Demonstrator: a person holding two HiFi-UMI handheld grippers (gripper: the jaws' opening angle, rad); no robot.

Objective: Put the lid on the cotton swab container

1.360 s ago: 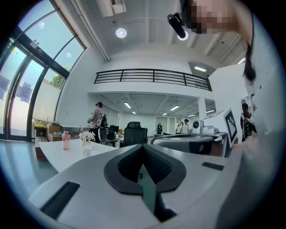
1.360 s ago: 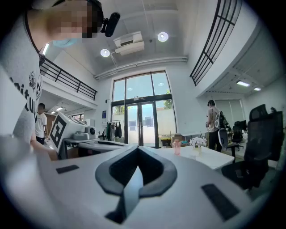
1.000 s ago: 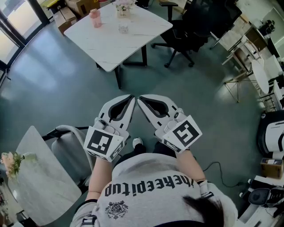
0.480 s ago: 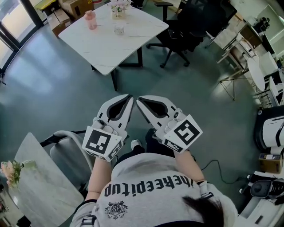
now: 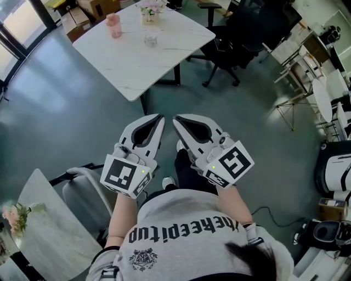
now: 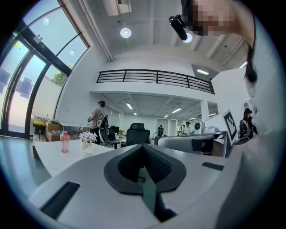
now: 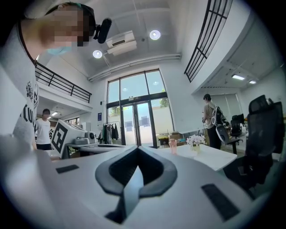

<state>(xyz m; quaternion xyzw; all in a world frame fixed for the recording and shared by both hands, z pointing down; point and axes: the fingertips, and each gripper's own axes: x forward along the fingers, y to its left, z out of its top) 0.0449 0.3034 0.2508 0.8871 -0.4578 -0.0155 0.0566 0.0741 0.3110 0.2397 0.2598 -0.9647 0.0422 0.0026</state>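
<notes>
Far beyond left tongs [image 5: 160, 117], right tongs [image 5: 176, 118]: container [image 5: 151, 39].

Left gripper [image 5: 159, 117], right gripper [image 5: 177, 118]: jaws together

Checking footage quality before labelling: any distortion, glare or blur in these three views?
Head view: evenly lit, sharp, edges bowed around the white table. Left gripper view: fisheye circle, black corners, ceiling lamp flares. Right gripper view: same fisheye, glass doors bright, foreground soft.

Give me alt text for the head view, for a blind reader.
A person holds the left gripper and right gripper side by side, jaws shut and empty, over a grey floor. Ahead, a white table carries a pink bottle, a clear container and flowers.
</notes>
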